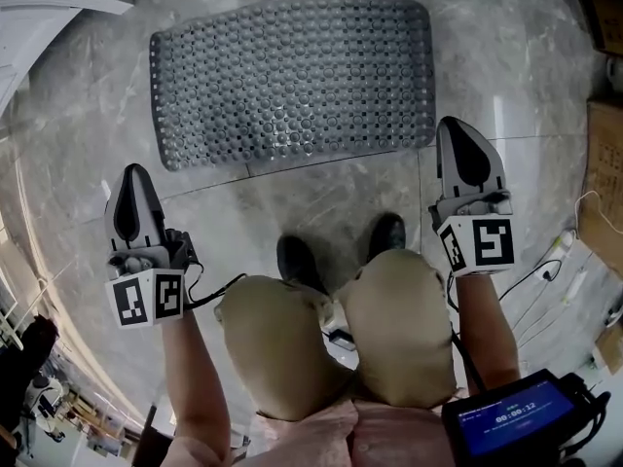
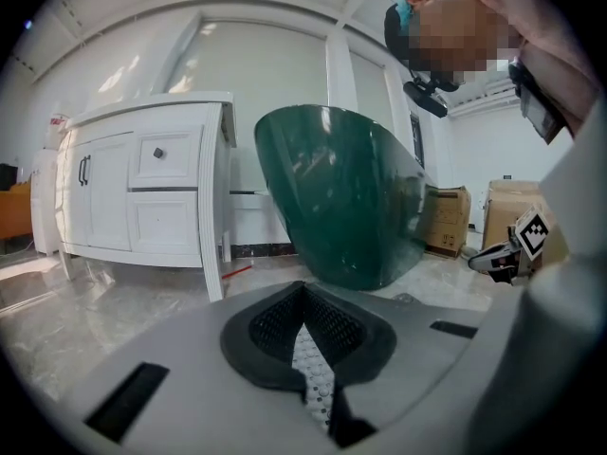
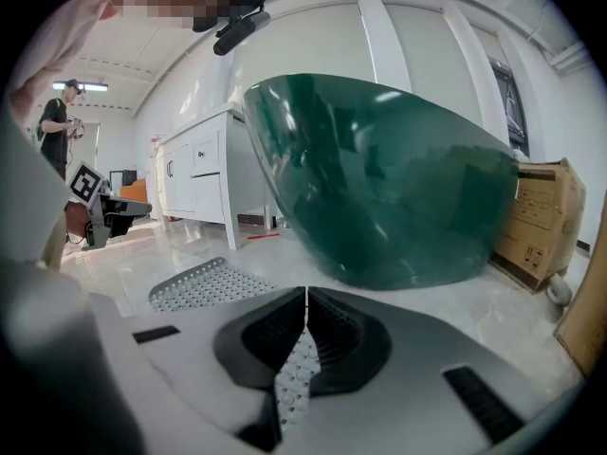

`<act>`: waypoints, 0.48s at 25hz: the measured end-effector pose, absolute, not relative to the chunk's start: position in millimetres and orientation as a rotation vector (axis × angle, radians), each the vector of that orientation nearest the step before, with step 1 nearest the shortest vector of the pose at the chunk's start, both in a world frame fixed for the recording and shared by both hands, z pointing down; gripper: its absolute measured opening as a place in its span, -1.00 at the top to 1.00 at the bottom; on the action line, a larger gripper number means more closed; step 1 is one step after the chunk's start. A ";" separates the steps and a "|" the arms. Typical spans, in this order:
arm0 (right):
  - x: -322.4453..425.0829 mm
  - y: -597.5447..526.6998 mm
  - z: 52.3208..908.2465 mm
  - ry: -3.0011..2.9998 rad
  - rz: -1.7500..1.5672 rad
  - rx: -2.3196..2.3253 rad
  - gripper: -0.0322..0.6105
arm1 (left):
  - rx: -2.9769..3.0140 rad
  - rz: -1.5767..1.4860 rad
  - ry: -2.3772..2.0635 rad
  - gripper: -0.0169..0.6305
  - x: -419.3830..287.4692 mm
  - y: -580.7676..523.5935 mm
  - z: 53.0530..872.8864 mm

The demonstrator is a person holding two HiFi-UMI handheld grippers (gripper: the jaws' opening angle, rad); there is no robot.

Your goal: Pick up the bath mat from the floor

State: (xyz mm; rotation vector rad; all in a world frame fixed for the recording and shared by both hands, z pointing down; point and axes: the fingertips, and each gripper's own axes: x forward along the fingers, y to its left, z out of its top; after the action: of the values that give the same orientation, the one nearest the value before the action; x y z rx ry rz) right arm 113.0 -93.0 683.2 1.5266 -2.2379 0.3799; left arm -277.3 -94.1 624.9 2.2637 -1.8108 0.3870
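Note:
The bath mat (image 1: 292, 81) is a grey rubber sheet full of round holes, lying flat on the marble floor ahead of me. My left gripper (image 1: 131, 175) hangs above the floor just short of the mat's near left corner, its jaws shut and empty. My right gripper (image 1: 458, 126) is beside the mat's near right corner, also shut with nothing held. In the left gripper view the left gripper (image 2: 303, 290) shows closed tips, with the mat (image 2: 313, 377) visible below them. The right gripper (image 3: 305, 297) also shows closed tips, and the mat (image 3: 209, 285) lies to its left.
A dark green bathtub (image 3: 379, 178) stands behind the mat, with a white vanity cabinet (image 2: 142, 192) to its left. Cardboard boxes (image 1: 608, 163) and cables line the right side. My knees and black shoes (image 1: 297, 259) are just behind the grippers. Another person (image 3: 62, 112) stands far off.

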 end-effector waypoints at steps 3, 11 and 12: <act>118.1 -97.6 682.0 -2.230 0.357 1.528 0.84 | 2.265 0.375 -1.814 0.88 -277.9 -96.4 627.2; 122.7 -102.8 728.0 -2.210 0.360 1.526 0.84 | 2.253 0.418 -1.839 0.87 -290.8 -99.0 676.0; 123.0 -103.3 735.6 -2.206 0.365 1.529 0.84 | 2.250 0.424 -1.840 0.87 -292.2 -99.4 683.7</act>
State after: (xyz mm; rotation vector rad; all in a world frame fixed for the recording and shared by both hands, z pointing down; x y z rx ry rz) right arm 123.0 -103.3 735.6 1.5291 -2.2064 0.3649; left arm -292.2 -99.4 683.7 2.2505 -1.8401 0.4243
